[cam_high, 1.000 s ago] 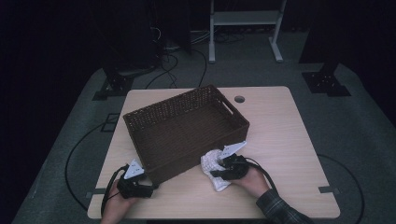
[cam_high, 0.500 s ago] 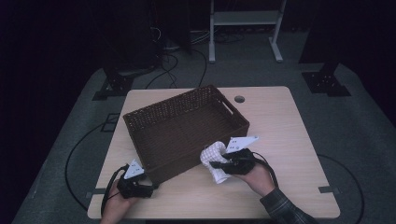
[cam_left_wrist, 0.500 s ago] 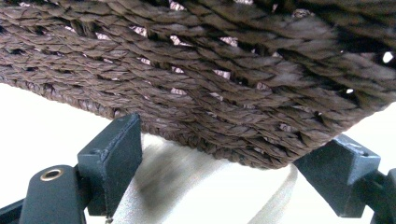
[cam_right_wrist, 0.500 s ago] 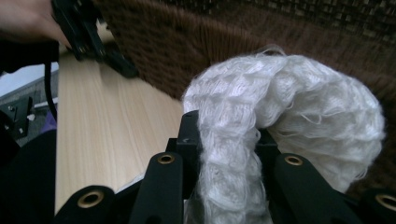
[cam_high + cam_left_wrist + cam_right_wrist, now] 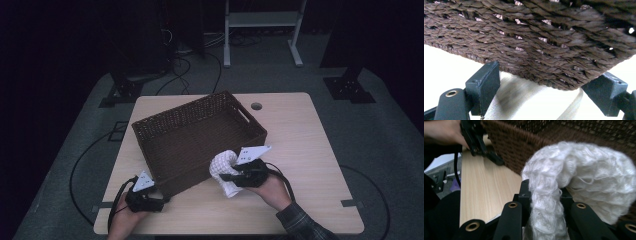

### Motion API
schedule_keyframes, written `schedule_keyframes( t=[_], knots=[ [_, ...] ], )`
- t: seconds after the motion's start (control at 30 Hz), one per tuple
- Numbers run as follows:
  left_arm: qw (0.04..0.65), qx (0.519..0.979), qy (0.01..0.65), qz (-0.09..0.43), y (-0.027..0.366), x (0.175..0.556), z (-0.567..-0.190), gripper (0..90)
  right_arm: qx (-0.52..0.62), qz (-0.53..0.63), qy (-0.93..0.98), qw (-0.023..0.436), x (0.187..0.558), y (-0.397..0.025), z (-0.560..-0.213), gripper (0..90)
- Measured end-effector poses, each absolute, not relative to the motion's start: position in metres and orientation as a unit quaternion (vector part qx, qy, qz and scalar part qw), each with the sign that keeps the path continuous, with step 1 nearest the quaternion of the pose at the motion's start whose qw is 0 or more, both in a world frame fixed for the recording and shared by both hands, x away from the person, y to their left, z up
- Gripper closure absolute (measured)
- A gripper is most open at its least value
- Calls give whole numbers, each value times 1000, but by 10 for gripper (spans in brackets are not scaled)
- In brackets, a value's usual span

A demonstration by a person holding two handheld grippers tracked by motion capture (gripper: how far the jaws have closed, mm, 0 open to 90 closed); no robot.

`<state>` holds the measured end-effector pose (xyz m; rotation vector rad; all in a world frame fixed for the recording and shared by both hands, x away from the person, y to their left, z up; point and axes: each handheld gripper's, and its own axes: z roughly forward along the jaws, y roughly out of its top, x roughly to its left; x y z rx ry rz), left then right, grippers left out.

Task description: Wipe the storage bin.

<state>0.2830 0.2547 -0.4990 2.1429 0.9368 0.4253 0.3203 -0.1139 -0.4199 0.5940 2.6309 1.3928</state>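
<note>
A dark brown wicker basket stands on the wooden table. My right gripper is shut on a white fluffy cloth, held just off the table beside the basket's near right wall. In the right gripper view the cloth bulges over the jaws of this gripper, with the basket wall close behind. My left gripper rests at the basket's near left corner. In the left gripper view it is open, its jaws standing wide on either side of the basket's bottom corner.
A round cable hole sits in the table near its far edge. Bare tabletop lies to the right of the basket. Cables and stand feet are on the dark floor around the table.
My right gripper has lifted the white cloth off the table and carried it up toward the basket's near wall. The left gripper has stayed at the basket's corner.
</note>
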Motion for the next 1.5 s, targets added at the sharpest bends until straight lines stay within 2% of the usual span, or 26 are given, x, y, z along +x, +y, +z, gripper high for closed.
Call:
schedule_keyframes(
  t=[0.33,0.7,0.87,1.27,1.5],
  knots=[
    [372,838,364,167,255,283,-499,168,211,410,887,22,331,-100,-460,719],
    [371,838,364,167,255,283,-499,168,212,389,897,5,334,-88,-480,719],
    [371,838,364,167,255,283,-499,168,204,400,894,14,328,-89,-470,720],
    [372,838,365,166,255,283,-499,168,166,460,871,51,313,-90,-417,720],
    [370,839,364,166,255,283,-499,168,156,481,861,56,310,-90,-399,720]
  ],
)
